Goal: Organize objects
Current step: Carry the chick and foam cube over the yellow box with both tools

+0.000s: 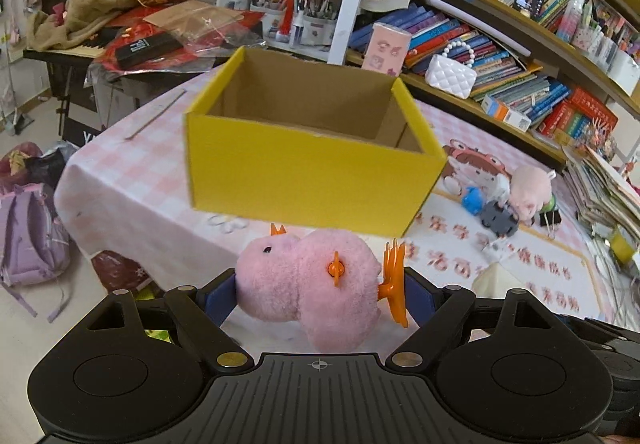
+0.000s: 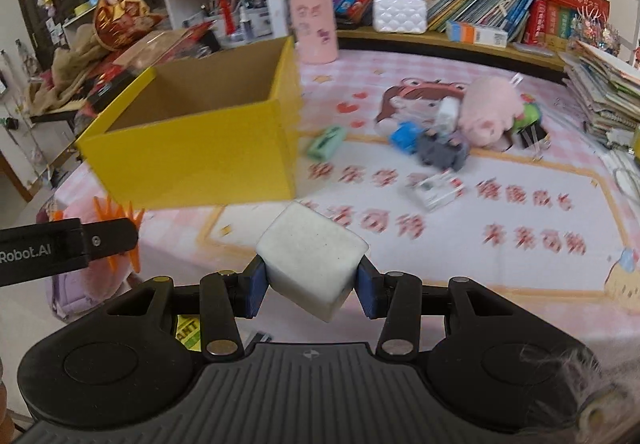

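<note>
My left gripper (image 1: 320,296) is shut on a pink plush hair clip (image 1: 308,284) with orange plastic teeth, held just in front of the open yellow cardboard box (image 1: 312,180). My right gripper (image 2: 312,284) is shut on a white cube-shaped block (image 2: 312,260), held above the tablecloth to the right of the yellow box (image 2: 192,156). The box looks empty inside. The left gripper's finger (image 2: 68,244) and the orange clip teeth (image 2: 116,228) show at the left of the right wrist view.
On the pink tablecloth (image 2: 480,204) lie a pink plush pig (image 2: 492,112), blue (image 2: 406,136) and grey toy cars (image 2: 442,152), a green item (image 2: 326,142), a clear small box (image 2: 434,190) and a binder clip (image 2: 532,134). Bookshelves (image 2: 460,4) behind, paper stack (image 2: 600,96) right.
</note>
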